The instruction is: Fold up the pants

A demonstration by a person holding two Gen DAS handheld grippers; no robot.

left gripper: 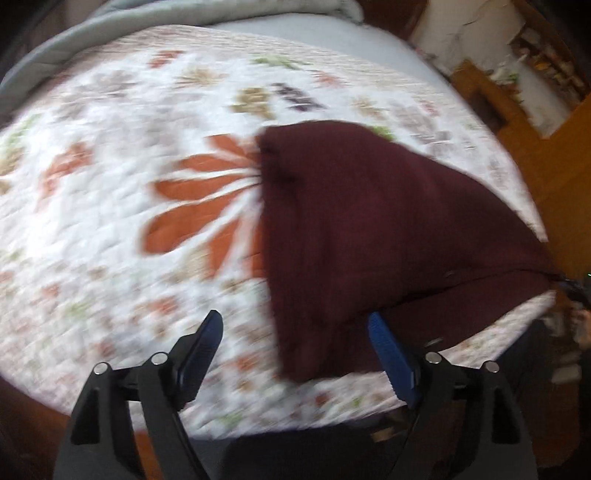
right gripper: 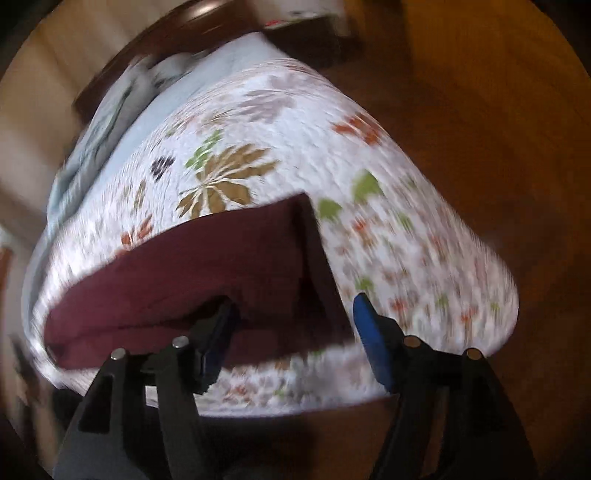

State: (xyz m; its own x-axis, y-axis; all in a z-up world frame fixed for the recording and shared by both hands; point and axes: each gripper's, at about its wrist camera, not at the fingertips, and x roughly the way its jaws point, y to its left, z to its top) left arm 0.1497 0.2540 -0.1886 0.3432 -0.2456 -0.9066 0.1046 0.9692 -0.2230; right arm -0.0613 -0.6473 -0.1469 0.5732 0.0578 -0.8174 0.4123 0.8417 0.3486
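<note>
Dark maroon pants (left gripper: 369, 229) lie folded in a thick stack on a floral quilt (left gripper: 110, 221) on a bed. My left gripper (left gripper: 295, 321) is open and empty, hovering above the stack's near left edge. In the right wrist view the pants (right gripper: 207, 266) lie across the quilt (right gripper: 406, 240) near the bed's corner. My right gripper (right gripper: 295, 306) is open and empty, above the near right end of the stack. Both views are motion-blurred.
A grey blanket (left gripper: 147, 18) is bunched at the far end of the bed. A light blue sheet (right gripper: 110, 147) and a dark headboard (right gripper: 177, 33) show beyond the quilt. Wooden floor (right gripper: 480, 110) surrounds the bed; wooden furniture (left gripper: 498, 103) stands right.
</note>
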